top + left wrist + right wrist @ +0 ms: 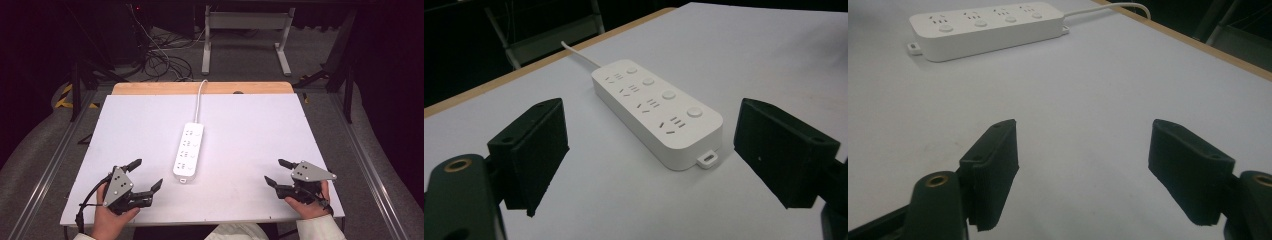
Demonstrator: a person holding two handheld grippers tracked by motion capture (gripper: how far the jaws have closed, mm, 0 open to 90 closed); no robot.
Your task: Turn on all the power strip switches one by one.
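Left gripper [148, 174] spread wide near the bench's [250, 130] front-left corner, right gripper [278, 171] spread near front-right, white power strip [188, 151] lying untouched mid-bench between them.

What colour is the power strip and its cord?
Both white: the power strip and its cord, clearest in the left gripper view.

1 power strip [188, 152] — 2 tongs

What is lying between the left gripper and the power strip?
Nothing: in the high view, bare white table separates the left gripper from the power strip.
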